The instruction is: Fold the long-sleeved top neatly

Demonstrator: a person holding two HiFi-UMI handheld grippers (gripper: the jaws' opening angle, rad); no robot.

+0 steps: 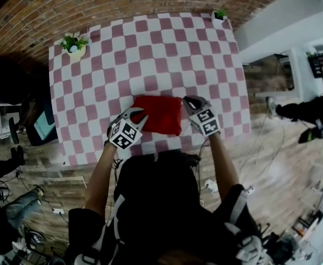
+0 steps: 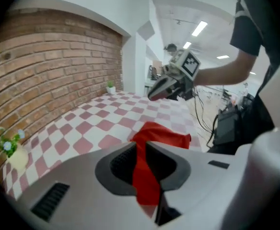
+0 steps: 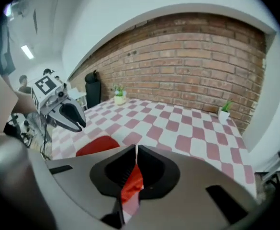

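Two claws, one shirt. The red long-sleeved top is a rough square bundle lying on the pink-and-white checked table, close to the near edge and about midway left to right. The left gripper is at the bundle's left edge and the right gripper is up by its far right corner, so the top sits right between them.

In the left gripper view the jaws are narrowed onto a strip of red fabric. It runs between the pads and out to the rest of the top on the table (so pinched, definitely not empty). In the right gripper view the jaws are almost together, with a thin fold of the same red cloth clamped in the gap. The rest of the top shows there as a red patch off to the left, with the other gripper above it.

Around the edges, a small flowering plant in a cream pot stands at the table's far left corner. A tiny green plant in a white pot is at the far right corner. A red brick wall runs just past the far edge.
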